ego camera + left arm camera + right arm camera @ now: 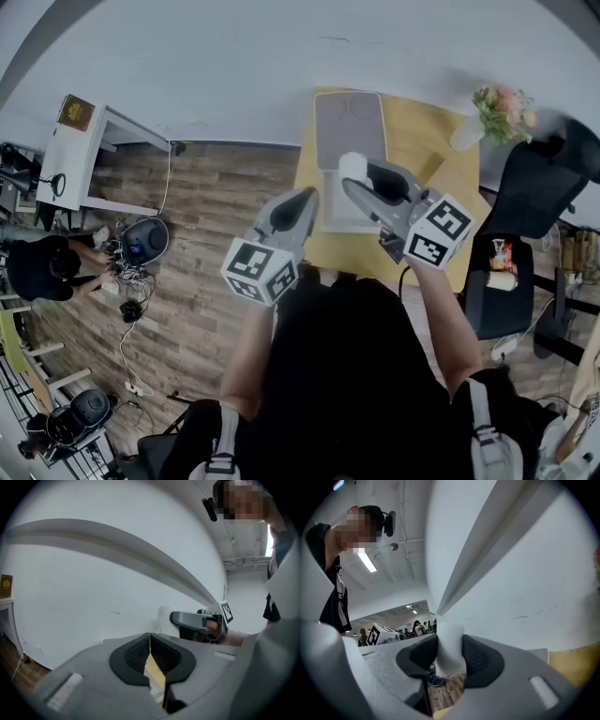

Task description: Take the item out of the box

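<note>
Pressing on both flanks of the white item (449, 641), the ribbed black pads (480, 657) of the right gripper (449, 652) stand partly apart, with the item filling the gap between them. The item is a pale, soft-looking cylinder. It stands roughly upright between the fingers, with its upper end above the pads and its lower end just below them. Behind the item, the right gripper view shows only wall and wood floor.

In the head view, the item lies over the middle of the box (349, 122), where the grey upper panel meets the white lower part. The box sits on the yellow table (427, 141), and the right gripper reaches in from the box's right side.

The left gripper (150, 644) has its jaws closed tip to tip, and only a thin slit lower down shows yellow table through it. It holds no object. In the head view it sits at the box's near left corner, just beside the box and apart from the item. A flower bunch (503, 111) stands to the right of the box, at the far right end of the table.
</note>
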Motion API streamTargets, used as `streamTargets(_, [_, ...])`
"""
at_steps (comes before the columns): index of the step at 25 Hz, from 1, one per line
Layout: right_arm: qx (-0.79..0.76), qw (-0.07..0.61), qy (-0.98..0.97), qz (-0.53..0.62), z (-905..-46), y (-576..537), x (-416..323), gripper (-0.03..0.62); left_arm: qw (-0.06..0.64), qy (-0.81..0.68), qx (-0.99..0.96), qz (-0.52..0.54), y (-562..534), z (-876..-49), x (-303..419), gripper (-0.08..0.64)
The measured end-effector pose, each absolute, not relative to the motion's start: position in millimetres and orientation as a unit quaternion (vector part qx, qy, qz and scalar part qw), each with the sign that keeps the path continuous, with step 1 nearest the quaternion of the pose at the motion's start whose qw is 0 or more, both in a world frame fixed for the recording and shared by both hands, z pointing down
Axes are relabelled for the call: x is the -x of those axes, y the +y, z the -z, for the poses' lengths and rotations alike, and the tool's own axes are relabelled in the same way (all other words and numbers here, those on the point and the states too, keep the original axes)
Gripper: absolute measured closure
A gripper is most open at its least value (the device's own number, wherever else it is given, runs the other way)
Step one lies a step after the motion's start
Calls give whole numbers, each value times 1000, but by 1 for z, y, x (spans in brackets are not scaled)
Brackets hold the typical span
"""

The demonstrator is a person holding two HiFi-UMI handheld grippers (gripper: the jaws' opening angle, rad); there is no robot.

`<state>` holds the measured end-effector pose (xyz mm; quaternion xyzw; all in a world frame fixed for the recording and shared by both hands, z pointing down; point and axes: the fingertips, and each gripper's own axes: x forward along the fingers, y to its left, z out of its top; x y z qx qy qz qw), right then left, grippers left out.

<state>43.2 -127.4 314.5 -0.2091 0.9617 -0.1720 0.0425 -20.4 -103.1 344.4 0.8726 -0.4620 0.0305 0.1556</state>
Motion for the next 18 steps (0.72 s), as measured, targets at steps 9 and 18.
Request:
streamTargets(9, [211,37,961,174,-318,-126,-46,428,157,-462,-873,-26,-104,-344,18,549])
streamTargets(18, [214,31,961,175,-324,-123,-48,428,160,-462,-872,-26,-103,-346,19,549])
